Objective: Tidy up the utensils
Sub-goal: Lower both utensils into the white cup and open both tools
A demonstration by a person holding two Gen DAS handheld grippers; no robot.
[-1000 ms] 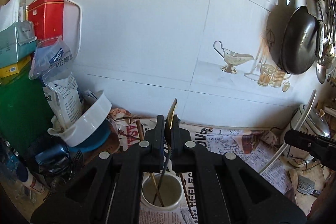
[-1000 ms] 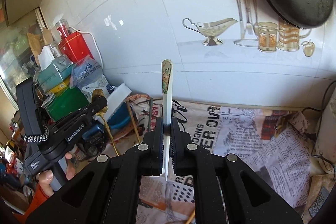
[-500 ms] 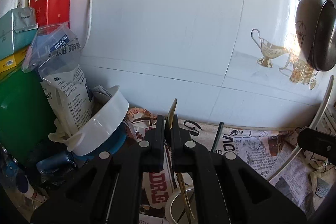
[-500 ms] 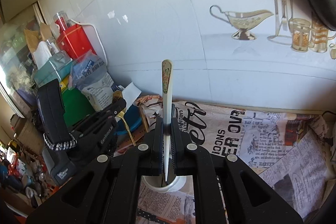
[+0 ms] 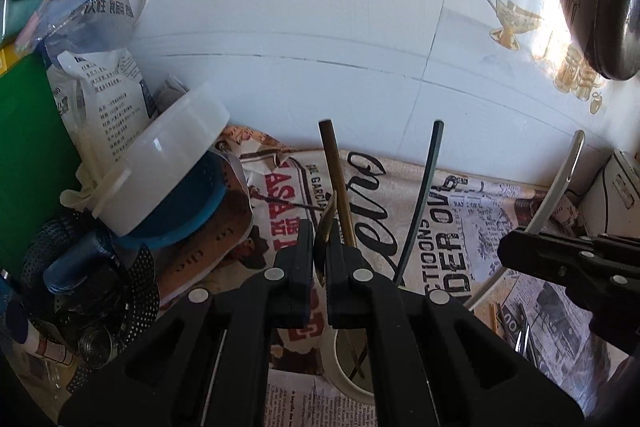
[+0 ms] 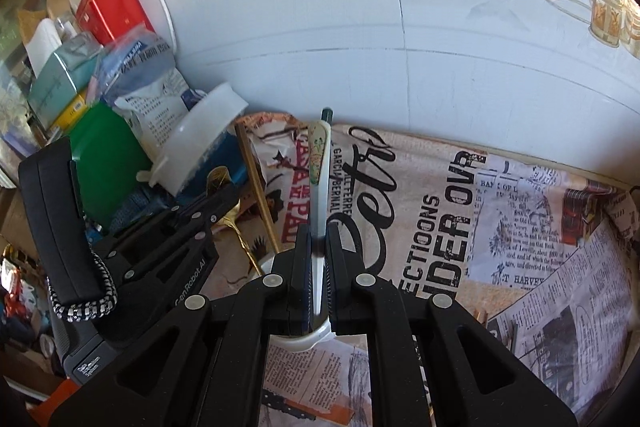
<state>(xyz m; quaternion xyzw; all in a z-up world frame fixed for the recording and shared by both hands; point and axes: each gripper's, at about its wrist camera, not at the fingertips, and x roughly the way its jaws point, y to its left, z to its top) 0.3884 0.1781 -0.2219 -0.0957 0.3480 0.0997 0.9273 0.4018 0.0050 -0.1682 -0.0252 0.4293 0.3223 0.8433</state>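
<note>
Utensils both clamped tight: gold spoon [image 5: 325,227] in left gripper [image 5: 319,263], white patterned spoon [image 6: 319,163] in right gripper [image 6: 319,247], low centre of frame, handles up over white cup [image 5: 348,371]. Probably held upright so bowls drop straight in.

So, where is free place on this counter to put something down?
Free: the newspaper-covered counter right of the white cup, up to the tiled wall. Crowded: the left corner, with the white tub, salt bag and green box.
</note>
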